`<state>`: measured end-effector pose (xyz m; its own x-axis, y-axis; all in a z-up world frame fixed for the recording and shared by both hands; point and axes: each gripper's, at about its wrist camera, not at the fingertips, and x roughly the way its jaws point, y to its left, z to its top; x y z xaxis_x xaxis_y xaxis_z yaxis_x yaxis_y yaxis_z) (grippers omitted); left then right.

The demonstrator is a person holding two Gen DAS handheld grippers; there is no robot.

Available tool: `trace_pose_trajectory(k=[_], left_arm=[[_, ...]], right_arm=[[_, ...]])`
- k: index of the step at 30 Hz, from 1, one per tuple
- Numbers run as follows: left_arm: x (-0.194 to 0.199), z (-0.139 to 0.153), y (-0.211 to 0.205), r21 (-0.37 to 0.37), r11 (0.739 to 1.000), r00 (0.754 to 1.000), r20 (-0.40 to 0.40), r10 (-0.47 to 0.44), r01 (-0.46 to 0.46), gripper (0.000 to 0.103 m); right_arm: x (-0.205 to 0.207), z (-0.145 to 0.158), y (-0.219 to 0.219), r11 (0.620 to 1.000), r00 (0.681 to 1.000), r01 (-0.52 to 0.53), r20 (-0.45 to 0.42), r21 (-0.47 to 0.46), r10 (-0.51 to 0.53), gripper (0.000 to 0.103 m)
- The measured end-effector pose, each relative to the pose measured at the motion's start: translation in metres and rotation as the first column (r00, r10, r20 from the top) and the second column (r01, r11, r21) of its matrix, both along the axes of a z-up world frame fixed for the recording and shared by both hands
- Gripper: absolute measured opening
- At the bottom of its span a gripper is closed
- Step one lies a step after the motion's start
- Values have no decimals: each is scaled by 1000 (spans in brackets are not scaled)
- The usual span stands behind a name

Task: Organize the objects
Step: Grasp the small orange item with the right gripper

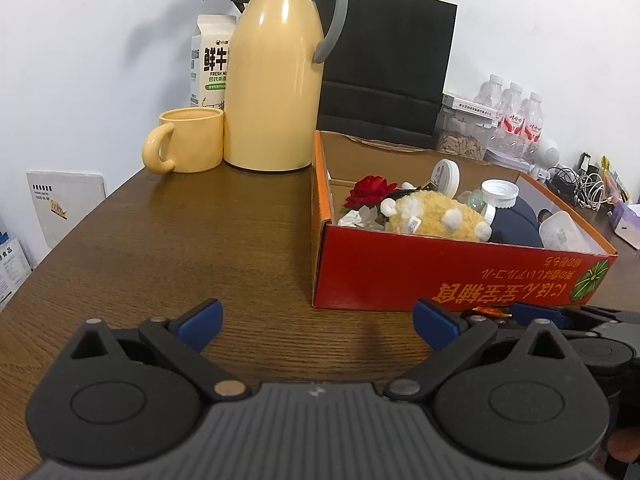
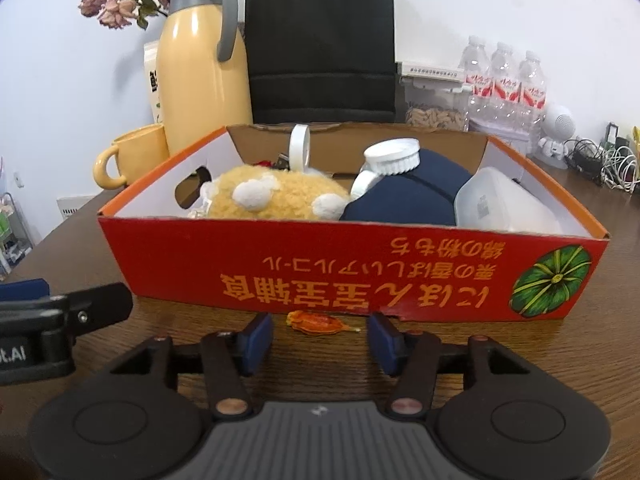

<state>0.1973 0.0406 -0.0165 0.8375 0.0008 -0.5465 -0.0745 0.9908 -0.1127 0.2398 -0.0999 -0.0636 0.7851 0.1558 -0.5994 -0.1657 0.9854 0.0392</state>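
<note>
- Orange wrapped sweet (image 2: 318, 325) lies on bench (image 2: 560, 364), just by red box (image 2: 320, 272) front wall, ahead of right tongs (image 2: 320, 338).
- Right tongs apart, nothing between pads; left tongs (image 1: 318, 322) wide apart, empty.
- Prob next: ease fwd, straddle the sweet, close gently; it's small & flat, so pads low, w/o nudging it under the box.
- Then lift over wall, drop beside plush (image 2: 276, 200).

Glossy wood table (image 1: 160, 240); matt cardboard box (image 2: 200, 256).
</note>
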Motion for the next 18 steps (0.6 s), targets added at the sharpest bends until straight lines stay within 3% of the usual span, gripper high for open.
trace_pose_trajectory(k=[1, 18], left_arm=[[0, 0, 0, -1, 1000, 1000, -2, 1, -1, 103], [4, -2, 6, -18, 1000, 1000, -16, 17, -17, 103]], right_arm=[[0, 0, 2, 1000, 1000, -1, 3, -6, 1, 39], [-27, 7, -5, 998, 996, -55, 69, 12, 54, 38]])
